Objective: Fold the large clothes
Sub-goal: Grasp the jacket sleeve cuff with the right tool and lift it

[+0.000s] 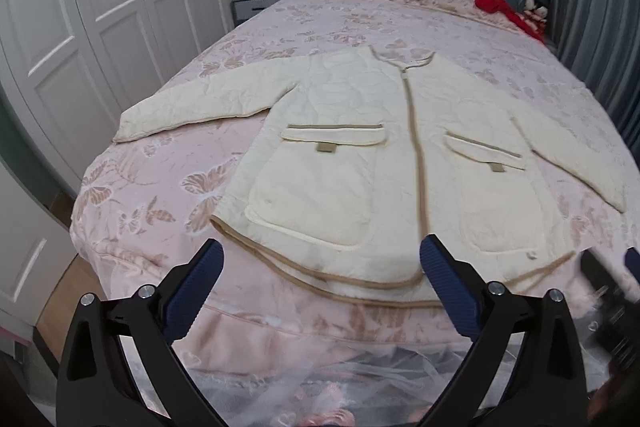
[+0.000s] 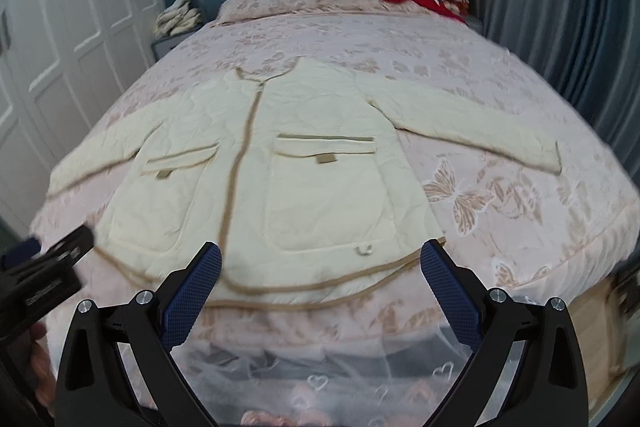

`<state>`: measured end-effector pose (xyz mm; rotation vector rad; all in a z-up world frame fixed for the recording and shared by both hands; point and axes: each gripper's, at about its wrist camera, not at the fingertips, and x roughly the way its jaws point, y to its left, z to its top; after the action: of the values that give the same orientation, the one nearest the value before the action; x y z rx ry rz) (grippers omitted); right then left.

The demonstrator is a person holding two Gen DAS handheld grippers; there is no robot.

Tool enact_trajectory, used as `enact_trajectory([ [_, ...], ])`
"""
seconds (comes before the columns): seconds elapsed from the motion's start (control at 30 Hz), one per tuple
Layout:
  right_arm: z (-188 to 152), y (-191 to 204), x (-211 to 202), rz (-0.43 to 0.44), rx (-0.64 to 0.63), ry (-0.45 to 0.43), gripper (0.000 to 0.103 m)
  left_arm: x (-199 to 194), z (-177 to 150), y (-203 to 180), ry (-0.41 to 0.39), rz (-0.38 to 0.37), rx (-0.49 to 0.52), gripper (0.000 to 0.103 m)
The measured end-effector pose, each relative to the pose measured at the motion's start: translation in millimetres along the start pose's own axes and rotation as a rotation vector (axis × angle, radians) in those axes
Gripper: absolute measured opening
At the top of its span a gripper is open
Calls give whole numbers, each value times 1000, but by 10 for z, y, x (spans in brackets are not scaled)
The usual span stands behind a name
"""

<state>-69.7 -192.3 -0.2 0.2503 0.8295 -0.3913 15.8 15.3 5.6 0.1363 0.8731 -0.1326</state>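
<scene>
- The cream quilted jacket (image 1: 360,155) lies flat, front up and zipped, on the near half of the bed (image 1: 168,195), collar toward the far headboard, both sleeves spread out to the sides.
- My left gripper (image 1: 322,267) hangs with its jaws wide and empty above the near hem; nothing sits between the pads.
- My right gripper (image 2: 322,269) is equally wide and empty, hovering over the right half of the hem.
- I judge the jacket soft, padded and fairly light, bulky enough to spring back from a fold and to slide on the bedspread.
- I would pinch each sleeve at its cuff, or the tan-bound hem (image 2: 304,289) at its corners, where the edge is firmest.
</scene>
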Motion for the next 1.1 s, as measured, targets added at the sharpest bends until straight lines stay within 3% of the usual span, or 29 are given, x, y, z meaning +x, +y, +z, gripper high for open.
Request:
enact_trajectory([
  [0.27, 496, -1384, 658, -94, 235, -27, 98, 483, 204, 182, 44, -46, -111, 97],
  [0.53, 780, -3151, 1493, -217, 563, -46, 98, 949, 447, 137, 51, 39, -138, 97],
  [0.7, 850, -3783, 1905, -281, 618, -24, 98, 1213, 556, 70, 84, 46, -145, 97],
  [0.87, 818, -4174, 2219, -301, 700, 6, 97, 1438, 621, -66, 124, 66, -84, 97],
  [1.0, 778, -4233, 2285, -306, 775, -5, 79, 1561, 640, -132, 145, 64, -58, 97],
  [1.07, 841, -4209, 2305, -278, 785, -15, 45, 1604, 646, -137, 146, 66, -57, 97],
  [1.1, 901, -4203, 2317, -270, 800, -12, 37, 1614, 652, -135, 146, 64, -59, 97],
])
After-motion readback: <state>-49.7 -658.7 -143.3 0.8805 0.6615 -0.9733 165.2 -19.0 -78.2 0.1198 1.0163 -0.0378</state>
